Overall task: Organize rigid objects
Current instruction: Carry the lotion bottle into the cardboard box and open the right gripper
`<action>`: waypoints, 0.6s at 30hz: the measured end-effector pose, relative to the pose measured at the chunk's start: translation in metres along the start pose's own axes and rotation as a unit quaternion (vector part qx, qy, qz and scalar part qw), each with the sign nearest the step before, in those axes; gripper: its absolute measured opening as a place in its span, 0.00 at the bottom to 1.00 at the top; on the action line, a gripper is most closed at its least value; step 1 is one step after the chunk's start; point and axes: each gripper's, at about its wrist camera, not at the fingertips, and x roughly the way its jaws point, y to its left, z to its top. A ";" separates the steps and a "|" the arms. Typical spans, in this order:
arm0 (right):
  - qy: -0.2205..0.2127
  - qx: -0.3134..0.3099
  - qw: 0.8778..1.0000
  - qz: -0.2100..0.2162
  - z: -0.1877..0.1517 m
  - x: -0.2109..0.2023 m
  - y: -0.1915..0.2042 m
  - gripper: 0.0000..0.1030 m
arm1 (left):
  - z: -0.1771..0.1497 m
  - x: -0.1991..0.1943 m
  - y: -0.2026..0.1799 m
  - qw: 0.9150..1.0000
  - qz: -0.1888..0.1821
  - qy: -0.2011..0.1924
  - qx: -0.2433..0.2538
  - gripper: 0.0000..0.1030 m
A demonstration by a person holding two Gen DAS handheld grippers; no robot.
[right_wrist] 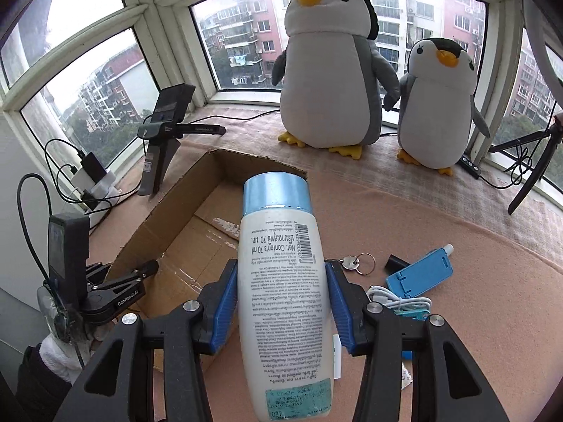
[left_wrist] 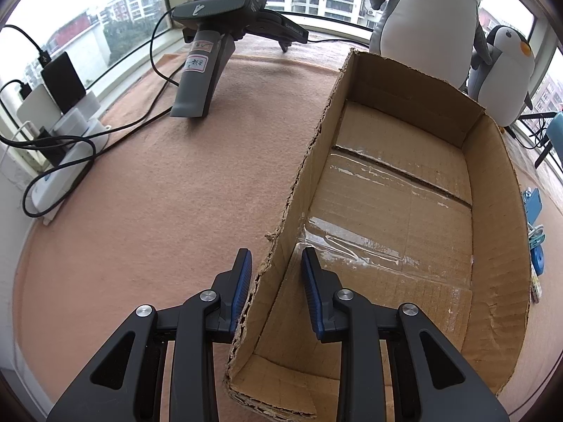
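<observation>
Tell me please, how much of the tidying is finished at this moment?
Nothing looks done yet: the cardboard box is empty. In hand: the right gripper holds a white bottle, and the left gripper straddles the box wall. Left: the keys, blue stand and white cable lie outside.

cardboard box (left_wrist: 404, 190): interior bare, open-topped | left wall (left_wrist: 299, 190): between left gripper (left_wrist: 276, 263) fingers | pink mat (left_wrist: 158, 193) left: free

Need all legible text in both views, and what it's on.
"Net. Contents 70 ml": white bottle, above its barcode.
"GenRobot.AI": left gripper.
"GenRobot": spare gripper by the window; remainder unclear.
Bottle fine print, its teal sticker, and the spare gripper's handle stickers: too small or blurred.
</observation>
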 end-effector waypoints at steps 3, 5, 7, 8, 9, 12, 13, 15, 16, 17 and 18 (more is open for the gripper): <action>0.011 -0.010 1.000 0.008 0.002 0.016 0.024 0.43 | 0.000 0.000 0.000 1.000 -0.002 -0.001 -0.002 0.27; 0.017 -0.009 1.000 0.009 0.003 0.026 0.036 0.43 | -0.001 0.000 0.000 1.000 -0.002 -0.002 -0.002 0.27; 0.025 -0.010 1.000 0.008 0.003 0.035 0.045 0.43 | -0.001 0.000 0.000 1.000 -0.003 -0.002 -0.002 0.27; 0.029 -0.010 0.999 0.009 0.004 0.040 0.048 0.43 | -0.001 -0.001 0.000 1.000 -0.004 -0.002 -0.003 0.27; 0.033 -0.009 0.999 0.011 0.004 0.045 0.051 0.43 | 0.000 -0.001 0.000 1.000 -0.005 -0.002 -0.004 0.27; 0.043 -0.006 0.999 0.013 0.004 0.054 0.055 0.43 | 0.000 -0.001 0.001 1.000 -0.007 -0.002 -0.005 0.27; 0.044 -0.003 0.999 0.009 0.004 0.057 0.056 0.43 | 0.000 -0.001 0.001 1.000 -0.007 -0.002 -0.005 0.27; 0.047 -0.002 0.999 0.009 0.004 0.060 0.058 0.43 | 0.000 -0.001 0.001 1.000 -0.006 -0.002 -0.005 0.27; 0.048 0.004 0.999 0.006 0.004 0.061 0.059 0.43 | 0.000 -0.001 0.000 1.000 -0.006 -0.002 -0.005 0.27; 0.049 0.005 0.999 0.007 0.004 0.063 0.059 0.43 | 0.000 -0.001 0.001 1.000 -0.006 -0.003 -0.004 0.27; 0.050 0.006 0.999 0.008 0.004 0.064 0.060 0.43 | 0.000 -0.001 0.001 1.000 -0.006 -0.003 -0.004 0.27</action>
